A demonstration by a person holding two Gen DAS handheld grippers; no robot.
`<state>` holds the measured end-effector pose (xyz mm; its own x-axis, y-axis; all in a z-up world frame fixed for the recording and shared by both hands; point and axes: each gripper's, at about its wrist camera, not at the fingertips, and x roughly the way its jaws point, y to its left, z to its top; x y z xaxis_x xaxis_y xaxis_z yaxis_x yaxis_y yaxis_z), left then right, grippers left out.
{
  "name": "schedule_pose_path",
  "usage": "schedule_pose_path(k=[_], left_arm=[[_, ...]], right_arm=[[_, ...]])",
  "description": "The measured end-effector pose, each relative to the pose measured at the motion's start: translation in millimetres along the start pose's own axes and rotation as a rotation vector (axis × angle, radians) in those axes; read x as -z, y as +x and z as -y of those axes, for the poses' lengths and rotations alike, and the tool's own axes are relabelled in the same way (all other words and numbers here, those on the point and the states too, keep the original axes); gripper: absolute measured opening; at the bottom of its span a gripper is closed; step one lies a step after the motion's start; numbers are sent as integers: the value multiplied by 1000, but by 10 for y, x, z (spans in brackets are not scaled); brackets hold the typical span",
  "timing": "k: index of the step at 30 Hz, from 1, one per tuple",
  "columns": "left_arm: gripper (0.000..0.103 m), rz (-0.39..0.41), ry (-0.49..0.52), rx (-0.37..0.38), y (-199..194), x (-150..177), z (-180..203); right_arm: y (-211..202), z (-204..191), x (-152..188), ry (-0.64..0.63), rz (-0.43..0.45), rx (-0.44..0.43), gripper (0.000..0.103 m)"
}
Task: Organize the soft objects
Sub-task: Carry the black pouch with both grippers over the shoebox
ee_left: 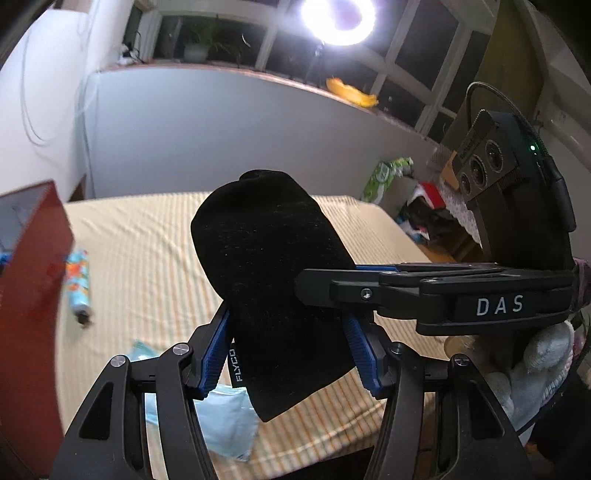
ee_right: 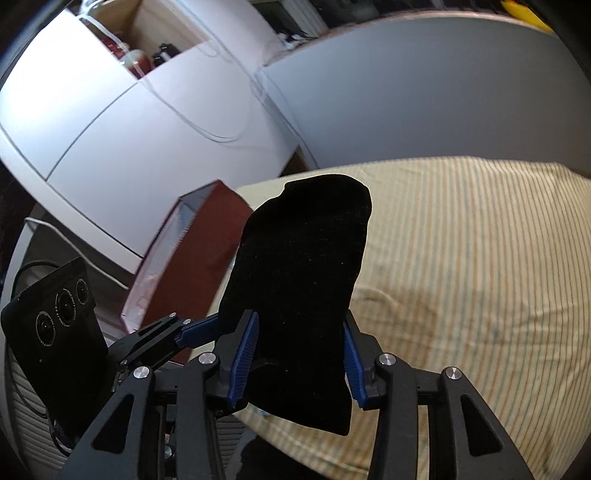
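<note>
1. A bed (ee_left: 155, 236) with a yellow striped sheet fills the middle of the room.
2. A grey wall (ee_left: 229, 129) stands behind it, topped by a wooden windowsill (ee_left: 280, 79).
3. Dark window panes (ee_left: 417, 48) run above the sill, with a bright ring light (ee_left: 338, 20) and a potted plant (ee_left: 201, 42).
4. White cabinets (ee_right: 110, 122) stand beside the bed.

My matt black plastic left gripper (ee_left: 288, 347) with ribbed blue pads (ee_left: 216, 354) pinches a fuzzy black cloth pouch (ee_left: 269, 266) above the striped woven sheet (ee_left: 147, 236)
</note>
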<state>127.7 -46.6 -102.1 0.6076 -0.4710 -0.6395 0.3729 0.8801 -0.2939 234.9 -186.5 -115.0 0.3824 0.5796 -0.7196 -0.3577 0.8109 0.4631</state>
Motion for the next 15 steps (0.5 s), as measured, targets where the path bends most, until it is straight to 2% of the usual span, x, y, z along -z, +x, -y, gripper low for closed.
schedule_pose_path(k=[8,15], left_arm=[[57,79,-21,-91,-552,-229,-372],[57,111,-76,-185,-920,-345,-922]], right_arm=[[101,-672,-327,-123,18,-53,40],[506,-1323,-672,-205,-16,-143,40]])
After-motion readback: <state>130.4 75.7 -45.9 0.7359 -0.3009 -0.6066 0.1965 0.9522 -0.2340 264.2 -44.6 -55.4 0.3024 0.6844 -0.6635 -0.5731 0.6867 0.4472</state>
